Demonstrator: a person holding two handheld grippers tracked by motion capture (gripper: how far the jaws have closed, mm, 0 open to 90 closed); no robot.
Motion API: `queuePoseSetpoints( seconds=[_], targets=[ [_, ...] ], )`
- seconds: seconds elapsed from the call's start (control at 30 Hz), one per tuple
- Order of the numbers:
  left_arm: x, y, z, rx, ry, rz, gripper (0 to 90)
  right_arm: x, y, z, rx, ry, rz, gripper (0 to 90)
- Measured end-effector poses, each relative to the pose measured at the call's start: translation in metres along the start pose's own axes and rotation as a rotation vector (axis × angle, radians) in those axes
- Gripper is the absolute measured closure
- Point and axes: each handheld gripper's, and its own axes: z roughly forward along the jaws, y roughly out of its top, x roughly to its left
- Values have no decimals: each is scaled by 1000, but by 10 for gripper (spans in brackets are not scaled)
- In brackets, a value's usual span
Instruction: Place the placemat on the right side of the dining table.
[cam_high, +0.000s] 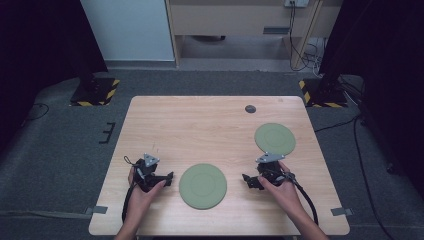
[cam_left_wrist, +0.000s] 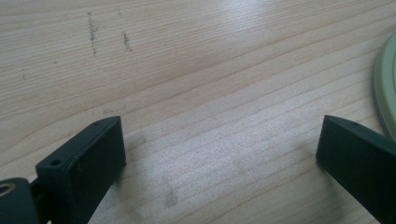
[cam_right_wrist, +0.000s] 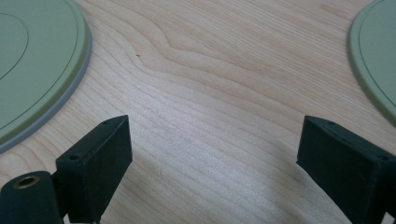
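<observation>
Right gripper (cam_high: 248, 181): fingers (cam_right_wrist: 95, 163) spread wide, nothing between them but bare wood. Left gripper (cam_high: 167, 178): fingers (cam_left_wrist: 84, 161) likewise wide apart and empty, low over the desk (cam_high: 200, 130).

Near green plate (cam_high: 202, 186) lies flat at the near middle of the desk, between the two grippers (each pointing inward at it, neither touching). In the right gripper view its rim (cam_right_wrist: 42, 70) sits at the left, just beyond the finger; in the left gripper view its edge (cam_left_wrist: 385, 79) shows at the far right.

Far green plate (cam_high: 275, 138) lies flat on the right side, just beyond the right hand (cam_high: 280, 187). Left hand (cam_high: 142, 190) grips its tool at the near left.

Small dark disc (cam_high: 250, 108) near the far edge.
</observation>
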Motion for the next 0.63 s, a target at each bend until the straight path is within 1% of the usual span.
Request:
queuePoseSetpoints(
  seconds=[0.17, 0.2, 0.23, 0.27, 0.43, 0.57, 0.63],
  targets=[
    [0, 0, 0, 0, 0, 0, 9, 2, 1, 9, 1, -7, 12, 104],
    [0, 0, 0, 0, 0, 0, 9, 2, 0, 12, 7, -12, 16, 96],
    [0, 0, 0, 0, 0, 0, 9, 3, 0, 15, 1, -26, 5, 86],
    [0, 0, 0, 0, 0, 0, 9, 3, 0, 16, -4, -33, 5, 81],
    [0, 0, 0, 0, 0, 0, 9, 4, 1, 19, -10, -36, 5, 67],
    [0, 0, 0, 0, 0, 0, 9, 5, 0, 19, -5, -14, -20, 46],
    [0, 0, 0, 0, 0, 0, 9, 5, 0, 19, 6, -29, 0, 9]
  ],
)
